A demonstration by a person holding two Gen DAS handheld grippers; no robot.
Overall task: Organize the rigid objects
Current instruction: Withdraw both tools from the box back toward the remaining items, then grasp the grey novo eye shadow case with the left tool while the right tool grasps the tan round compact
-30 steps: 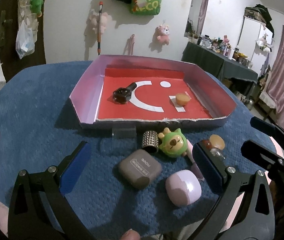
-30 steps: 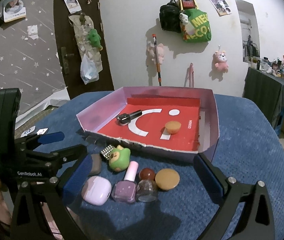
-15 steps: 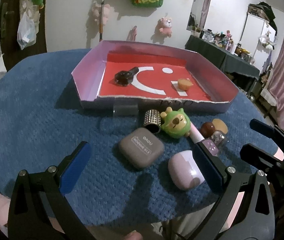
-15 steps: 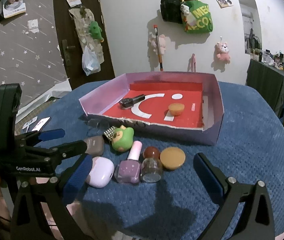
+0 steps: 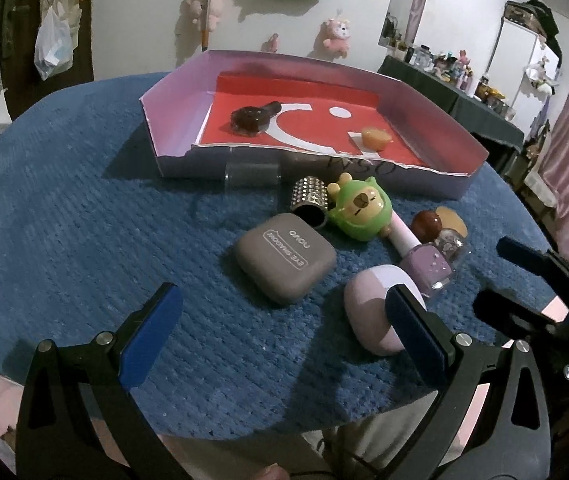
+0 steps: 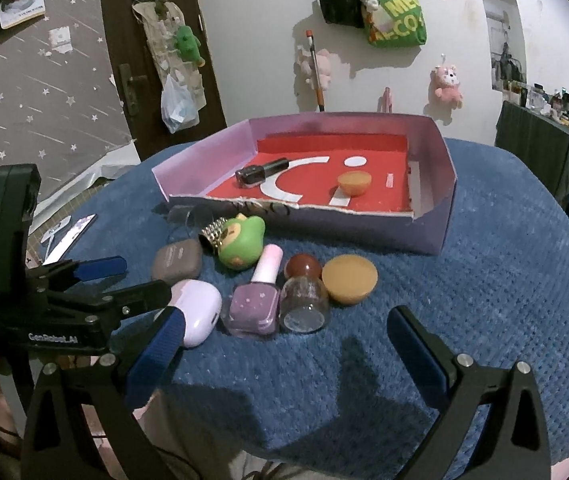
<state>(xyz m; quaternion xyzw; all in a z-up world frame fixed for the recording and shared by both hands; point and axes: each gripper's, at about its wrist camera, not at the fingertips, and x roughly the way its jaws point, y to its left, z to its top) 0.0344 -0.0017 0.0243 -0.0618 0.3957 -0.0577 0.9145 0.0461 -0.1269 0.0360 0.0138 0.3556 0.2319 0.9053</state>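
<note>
Hovering with jaws spread and empty, the left gripper point(image 5: 280, 328) and right gripper point(image 6: 284, 344) face cosmetics clustered on a blue table point(image 6: 484, 280) before the purple tray point(image 6: 436, 224); a grey case point(image 5: 284, 258) lies nearest.

Open blue tablecloth point(image 5: 84, 240) runs from 7 to 10 o'clock of the grey case point(image 5: 284, 258), unobstructed up to the box point(image 5: 172, 136) wall. From 12 to 4 o'clock the case is hemmed by the studded cap point(image 5: 309, 200), green toy point(image 5: 360, 212), nail polish point(image 5: 424, 260) and lilac case point(image 5: 368, 308), packed close. Box floor between dark bottle point(image 6: 262, 171) and orange cap point(image 6: 354, 183): bare.
</note>
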